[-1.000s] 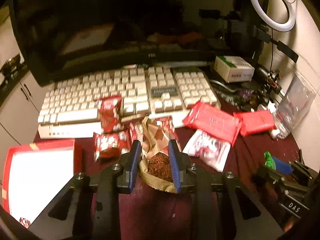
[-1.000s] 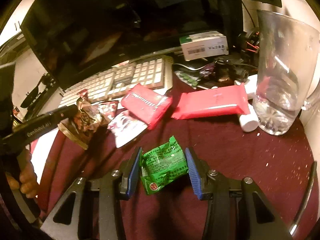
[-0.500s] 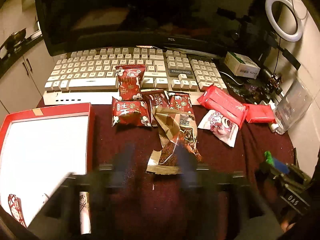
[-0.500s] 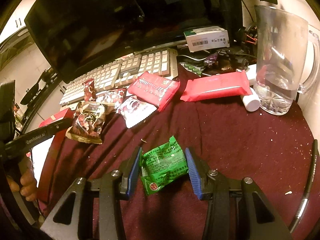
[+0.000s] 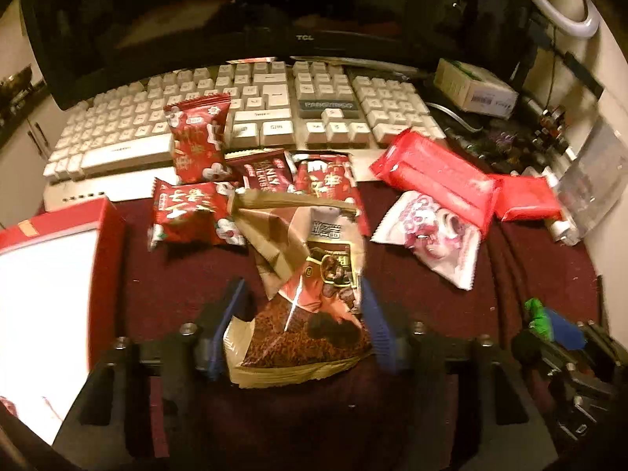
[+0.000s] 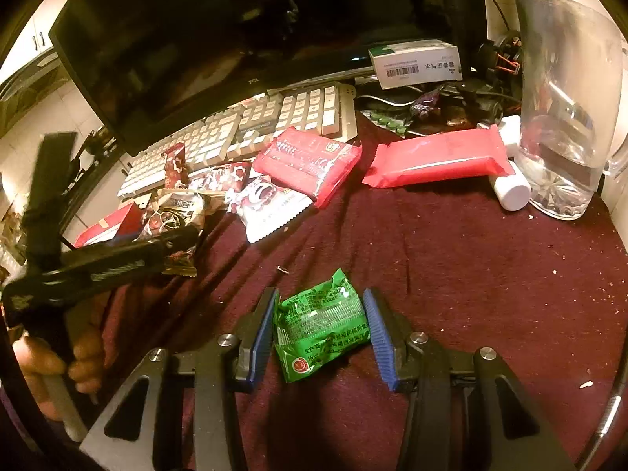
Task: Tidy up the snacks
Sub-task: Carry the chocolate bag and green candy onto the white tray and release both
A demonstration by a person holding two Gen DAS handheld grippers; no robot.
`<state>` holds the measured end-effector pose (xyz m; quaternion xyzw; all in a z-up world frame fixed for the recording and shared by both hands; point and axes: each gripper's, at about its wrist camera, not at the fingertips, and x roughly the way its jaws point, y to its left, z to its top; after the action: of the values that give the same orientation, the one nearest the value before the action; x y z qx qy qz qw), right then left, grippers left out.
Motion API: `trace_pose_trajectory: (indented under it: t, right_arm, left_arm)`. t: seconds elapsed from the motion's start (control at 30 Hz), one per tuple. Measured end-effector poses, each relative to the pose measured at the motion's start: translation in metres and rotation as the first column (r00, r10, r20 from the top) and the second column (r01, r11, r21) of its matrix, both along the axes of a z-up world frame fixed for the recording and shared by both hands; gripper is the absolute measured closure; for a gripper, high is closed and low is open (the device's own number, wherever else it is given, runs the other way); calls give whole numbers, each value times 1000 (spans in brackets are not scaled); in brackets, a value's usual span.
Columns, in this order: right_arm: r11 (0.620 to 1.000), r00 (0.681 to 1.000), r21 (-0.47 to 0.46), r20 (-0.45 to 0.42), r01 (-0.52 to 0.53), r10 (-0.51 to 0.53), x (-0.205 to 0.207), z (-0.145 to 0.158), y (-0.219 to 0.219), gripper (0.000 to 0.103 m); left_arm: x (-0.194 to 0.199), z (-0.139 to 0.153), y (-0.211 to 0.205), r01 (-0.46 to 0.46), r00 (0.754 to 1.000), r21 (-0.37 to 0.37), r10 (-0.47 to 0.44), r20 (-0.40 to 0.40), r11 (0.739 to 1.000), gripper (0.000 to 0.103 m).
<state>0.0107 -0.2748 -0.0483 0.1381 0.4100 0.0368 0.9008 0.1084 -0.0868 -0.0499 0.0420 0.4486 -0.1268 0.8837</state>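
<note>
A home desk, cluttered and dimly lit. Dark monitor (image 5: 274,11) at the back, cream keyboard (image 5: 243,117) just in front of it on a maroon cloth (image 6: 451,259). Ring light (image 5: 557,4) on a stand at the right, near a tangle of cables and small parts (image 6: 463,98). Glass mug (image 6: 565,110) and a small white carton (image 6: 416,62) alongside. Pale cabinet doors (image 5: 23,145) off to the left, as in a kitchen or living space.
</note>
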Motion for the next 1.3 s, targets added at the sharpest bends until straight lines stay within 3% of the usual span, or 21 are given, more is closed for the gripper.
trace_pose_trajectory:
  t: [0.27, 0.37, 0.57, 0.73, 1.07, 1.3]
  right_arm:
    - [998, 1000, -60, 15, 0, 0, -1, 3, 9, 58]
    - [1000, 1000, -30, 13, -4, 4, -2, 4, 11, 58]
    - [998, 997, -21, 31, -64, 65, -1, 16, 40, 58]
    - [988, 987, -40, 61, -146, 149, 3, 30, 82, 58]
    - [912, 912, -114, 76, -394, 403, 16, 44, 214, 58]
    - [844, 849, -146, 47, -515, 526, 22, 42, 292, 58]
  left_arm:
    - [-14, 16, 11, -12, 998, 16, 11, 58, 1000, 59]
    - [-25, 30, 21, -11, 995, 9, 10, 95, 1000, 59]
    - [-56, 56, 62, -50, 986, 20, 47, 162, 999, 59]
    - [-74, 58, 110, -126, 977, 48, 116, 176, 991, 59]
    - [-92, 52, 204, -294, 944, 89, 274, 185, 952, 59]
    - [-94, 43, 238, -342, 932, 108, 322, 166, 934, 59]
